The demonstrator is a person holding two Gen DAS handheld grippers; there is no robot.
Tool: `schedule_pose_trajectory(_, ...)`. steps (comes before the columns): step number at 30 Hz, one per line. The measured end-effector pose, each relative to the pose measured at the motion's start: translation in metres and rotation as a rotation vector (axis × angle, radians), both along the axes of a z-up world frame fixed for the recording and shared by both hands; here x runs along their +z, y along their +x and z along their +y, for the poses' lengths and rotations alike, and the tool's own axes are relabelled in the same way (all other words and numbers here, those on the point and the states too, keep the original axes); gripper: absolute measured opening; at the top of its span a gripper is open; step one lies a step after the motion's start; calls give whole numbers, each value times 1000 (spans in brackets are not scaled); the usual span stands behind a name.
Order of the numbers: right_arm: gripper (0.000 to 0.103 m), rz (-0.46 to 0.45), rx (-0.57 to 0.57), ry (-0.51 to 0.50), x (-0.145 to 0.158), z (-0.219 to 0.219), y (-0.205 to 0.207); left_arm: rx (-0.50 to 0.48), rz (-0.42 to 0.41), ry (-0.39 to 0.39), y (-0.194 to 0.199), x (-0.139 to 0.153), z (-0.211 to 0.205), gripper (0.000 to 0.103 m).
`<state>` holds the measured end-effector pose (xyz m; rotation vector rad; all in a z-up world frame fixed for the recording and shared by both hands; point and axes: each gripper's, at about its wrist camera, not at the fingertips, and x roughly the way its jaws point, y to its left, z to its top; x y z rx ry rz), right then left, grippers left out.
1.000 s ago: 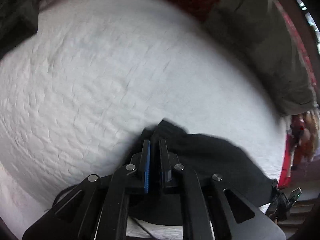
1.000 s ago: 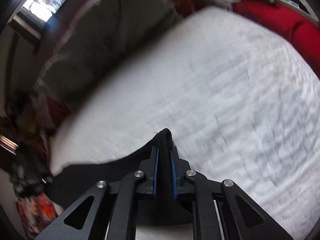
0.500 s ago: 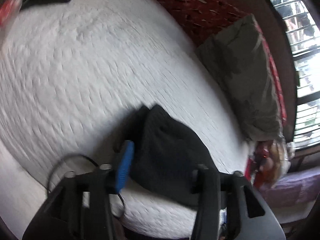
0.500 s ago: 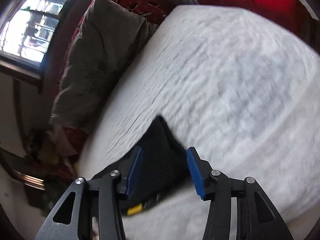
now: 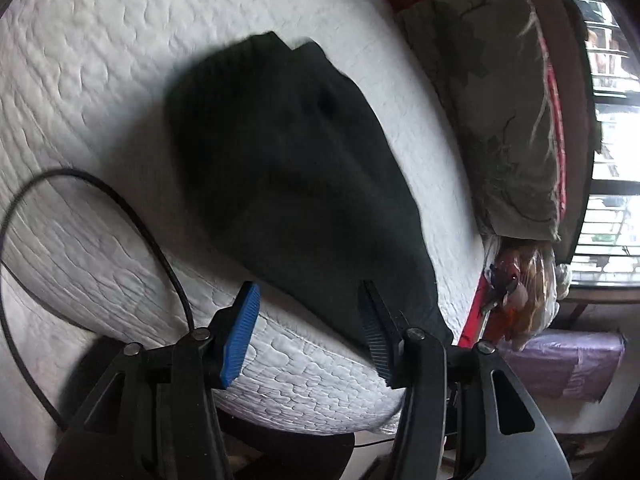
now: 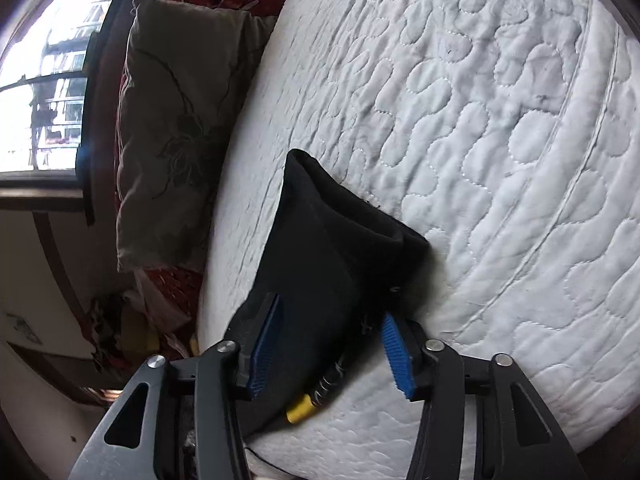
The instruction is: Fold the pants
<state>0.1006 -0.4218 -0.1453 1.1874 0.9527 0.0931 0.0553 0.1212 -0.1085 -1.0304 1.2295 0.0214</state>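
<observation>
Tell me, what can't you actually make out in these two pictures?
- Left wrist view: the black pants are motion-blurred, so their folds are unclear, and the near edge hides behind the open left gripper.
- Right wrist view: the yellow item is partly hidden behind the right gripper; unidentifiable.
- Both views: the mattress is cut off by the edges.

The left tool (image 5: 308, 334) is a black frame of flat, angular arms with triangular cut-outs and round silver screws at the joints. Its two fingers carry ribbed pads: the one at 9 o'clock shows bright blue, the one at 3 o'clock looks dark. A thin black cable (image 5: 132, 216) loops off at 9 o'clock. The right tool (image 6: 332, 354) has the same black frame, silver screws and blue ribbed pads (image 6: 266, 344).
</observation>
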Motion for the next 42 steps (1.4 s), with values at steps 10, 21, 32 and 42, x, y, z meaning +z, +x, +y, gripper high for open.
schedule_pose_trajectory(10,57,-17,-34,101,-11,-9,-18,54,64,-9,16,-19,-26,54)
schedule_pose_trajectory(21,7,26,-30,-6,1,-6,2,70,4,53,27,11,-20,5)
schedule_pose_trajectory(32,10,13,8,-68,-8,-24,-32,68,61,-34,10,-13,0,5)
schedule_pose_trajectory(42,38,-59,-40,-152,45,-64,-53,-116,26,-49,4,20,-89,25)
